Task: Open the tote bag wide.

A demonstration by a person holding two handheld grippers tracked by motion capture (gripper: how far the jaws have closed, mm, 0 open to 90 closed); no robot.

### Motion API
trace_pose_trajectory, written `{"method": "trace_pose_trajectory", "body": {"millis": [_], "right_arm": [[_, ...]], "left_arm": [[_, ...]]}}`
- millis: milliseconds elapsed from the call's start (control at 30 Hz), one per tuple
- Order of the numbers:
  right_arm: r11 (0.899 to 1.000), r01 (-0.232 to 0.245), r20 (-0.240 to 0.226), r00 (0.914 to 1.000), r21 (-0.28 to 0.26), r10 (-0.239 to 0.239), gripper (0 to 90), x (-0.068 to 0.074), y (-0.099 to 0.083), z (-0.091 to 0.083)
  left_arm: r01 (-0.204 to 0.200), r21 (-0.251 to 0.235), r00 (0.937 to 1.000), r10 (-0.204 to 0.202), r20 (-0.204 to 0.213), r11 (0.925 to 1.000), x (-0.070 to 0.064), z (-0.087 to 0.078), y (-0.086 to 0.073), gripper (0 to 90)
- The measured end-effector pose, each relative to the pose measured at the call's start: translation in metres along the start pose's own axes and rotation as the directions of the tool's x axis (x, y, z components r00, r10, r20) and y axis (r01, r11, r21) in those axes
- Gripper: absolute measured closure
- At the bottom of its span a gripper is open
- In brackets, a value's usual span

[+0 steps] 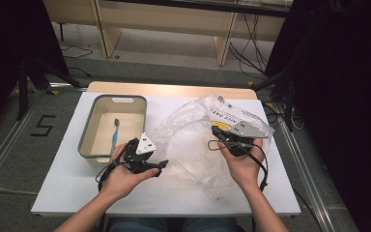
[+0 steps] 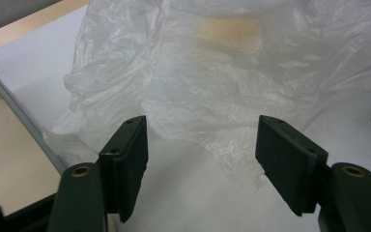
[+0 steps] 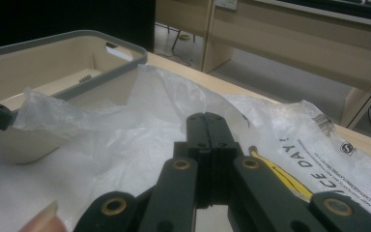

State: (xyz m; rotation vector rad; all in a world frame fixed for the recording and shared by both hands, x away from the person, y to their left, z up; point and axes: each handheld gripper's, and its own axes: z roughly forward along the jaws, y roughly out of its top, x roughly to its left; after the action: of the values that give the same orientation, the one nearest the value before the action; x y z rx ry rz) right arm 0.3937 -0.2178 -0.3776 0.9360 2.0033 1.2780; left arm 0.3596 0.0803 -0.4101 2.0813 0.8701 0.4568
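A crumpled clear plastic bag (image 1: 193, 145) with black print lies on the white table (image 1: 67, 188), right of centre. My left gripper (image 1: 162, 165) points right at the bag's near left edge. In the left gripper view it (image 2: 200, 164) stands open, and the bag (image 2: 212, 72) lies just beyond the jaws with nothing between them. My right gripper (image 1: 216, 130) hovers over the bag's right part and points left. Its jaws (image 3: 206, 126) are pressed together above the bag (image 3: 125, 140), and I see nothing held between them.
A beige bin (image 1: 86, 126) with a grey rim stands at the table's left and holds a blue toothbrush (image 1: 114, 133). The bin (image 3: 77, 43) also rises behind the bag in the right gripper view. Wooden furniture legs and cables stand on the floor beyond the table.
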Motion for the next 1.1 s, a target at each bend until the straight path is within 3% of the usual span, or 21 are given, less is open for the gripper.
{"method": "trace_pose_trajectory", "body": {"millis": [467,1100], "right_arm": [[1.0,-0.014,0.017,0.9998,-0.01,0.014,90.0,-0.003,0.0,-0.003],[1.0,-0.011,0.007,0.9999,-0.009,0.011,90.0,-0.003,-0.001,-0.002]], "left_arm": [[0.017,-0.022,0.9998,-0.017,-0.005,0.9996,0.012,-0.007,0.004,32.6],[0.032,-0.012,0.9993,-0.032,-0.02,0.9994,0.014,-0.008,0.004,33.2]]}}
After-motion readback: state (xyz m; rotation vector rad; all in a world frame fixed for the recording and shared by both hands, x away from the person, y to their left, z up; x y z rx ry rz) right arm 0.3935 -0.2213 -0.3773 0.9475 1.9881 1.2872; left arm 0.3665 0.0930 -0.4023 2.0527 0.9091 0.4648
